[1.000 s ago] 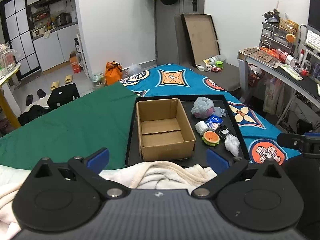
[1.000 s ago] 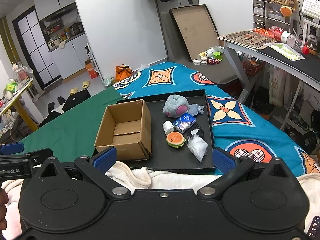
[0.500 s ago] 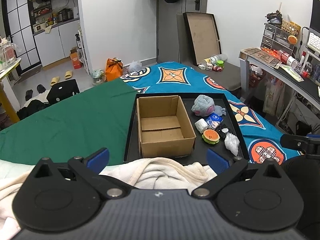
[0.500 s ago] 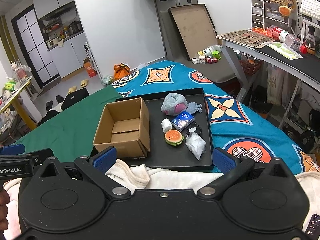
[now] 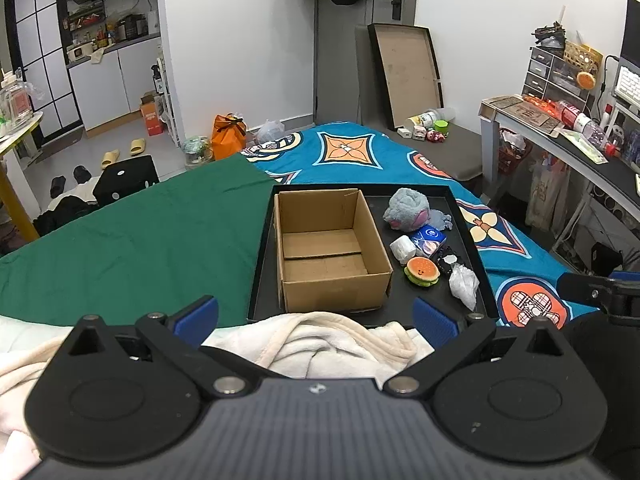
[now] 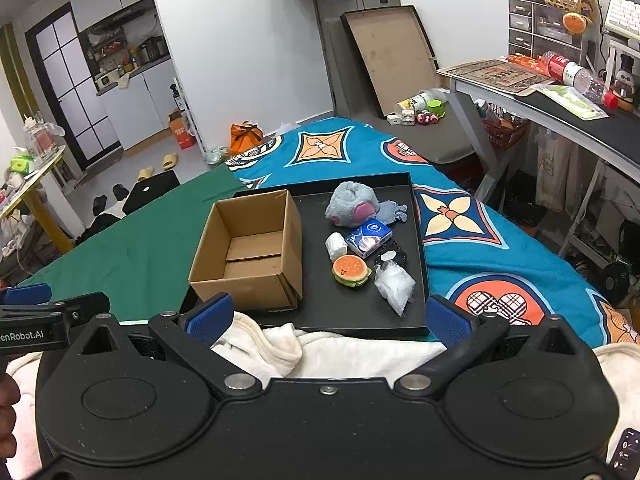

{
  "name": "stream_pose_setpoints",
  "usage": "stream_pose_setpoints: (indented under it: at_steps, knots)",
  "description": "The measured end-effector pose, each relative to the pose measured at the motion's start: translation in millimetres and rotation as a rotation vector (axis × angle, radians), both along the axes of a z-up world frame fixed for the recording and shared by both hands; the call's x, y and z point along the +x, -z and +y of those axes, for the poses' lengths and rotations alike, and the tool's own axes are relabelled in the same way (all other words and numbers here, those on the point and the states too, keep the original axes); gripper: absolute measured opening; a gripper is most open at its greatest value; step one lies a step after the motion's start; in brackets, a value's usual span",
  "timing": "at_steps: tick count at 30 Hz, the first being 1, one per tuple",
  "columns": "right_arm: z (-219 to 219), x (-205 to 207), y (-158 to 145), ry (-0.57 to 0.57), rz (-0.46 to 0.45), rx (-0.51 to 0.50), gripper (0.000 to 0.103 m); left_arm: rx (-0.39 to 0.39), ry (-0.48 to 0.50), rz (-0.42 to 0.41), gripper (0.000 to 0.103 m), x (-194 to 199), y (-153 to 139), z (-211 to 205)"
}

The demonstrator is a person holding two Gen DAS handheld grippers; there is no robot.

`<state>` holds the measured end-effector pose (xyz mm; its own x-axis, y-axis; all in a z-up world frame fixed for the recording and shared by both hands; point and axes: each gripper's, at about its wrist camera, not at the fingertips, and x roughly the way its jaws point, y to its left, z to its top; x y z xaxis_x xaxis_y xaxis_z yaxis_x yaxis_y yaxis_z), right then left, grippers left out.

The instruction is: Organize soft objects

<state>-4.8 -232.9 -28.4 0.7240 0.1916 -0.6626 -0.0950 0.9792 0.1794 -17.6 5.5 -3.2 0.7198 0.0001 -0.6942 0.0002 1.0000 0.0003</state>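
Both grippers were held above a cream blanket (image 5: 320,344) at the near edge of the bed, each with its blue-padded fingers spread wide and nothing between them. From its own camera the left gripper (image 5: 315,317) pointed toward 12 o'clock at a black tray (image 5: 262,264); the right gripper (image 6: 327,315) faced the same tray from slightly further right.

On the tray's left half stood an open cardboard box (image 5: 330,244), upright and empty. To the box's 3 o'clock lay the soft things, loosely clustered and clear of the box. Farthest, at 12 o'clock of the cluster, was a grey plush toy (image 5: 408,208) with a pink patch. Just nearer sat a blue tissue pack (image 5: 429,237), with a small white roll (image 5: 403,247) at its 9 o'clock. A burger-shaped squishy (image 5: 422,271) lay nearer again, and a crumpled clear plastic bag (image 5: 463,283) at its 3 o'clock, close to the tray's right rim. A small black item beside the burger was too small to identify.

The tray rested across a green sheet (image 5: 140,240) and a blue patterned cover (image 5: 516,252).
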Motion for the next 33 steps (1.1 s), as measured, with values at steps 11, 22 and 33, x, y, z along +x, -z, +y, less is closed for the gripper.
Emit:
stream_pose_setpoints:
  at_steps: [11, 22, 33]
  knots:
    - [-2.9, -2.6, -1.8, 0.02, -0.012, 0.004, 0.103, 0.002, -0.003, 0.008, 0.103, -0.8, 1.9, 1.7]
    - [-6.4, -2.4, 0.4, 0.025, -0.009, -0.002, 0.103, 0.001, 0.004, 0.016, 0.103, -0.6, 3.0, -0.5]
    - [-7.5, 2.4, 4.9, 0.019, 0.0, -0.001, 0.103, -0.004, 0.018, 0.026, 0.103, 5.2, 5.7, -2.9]
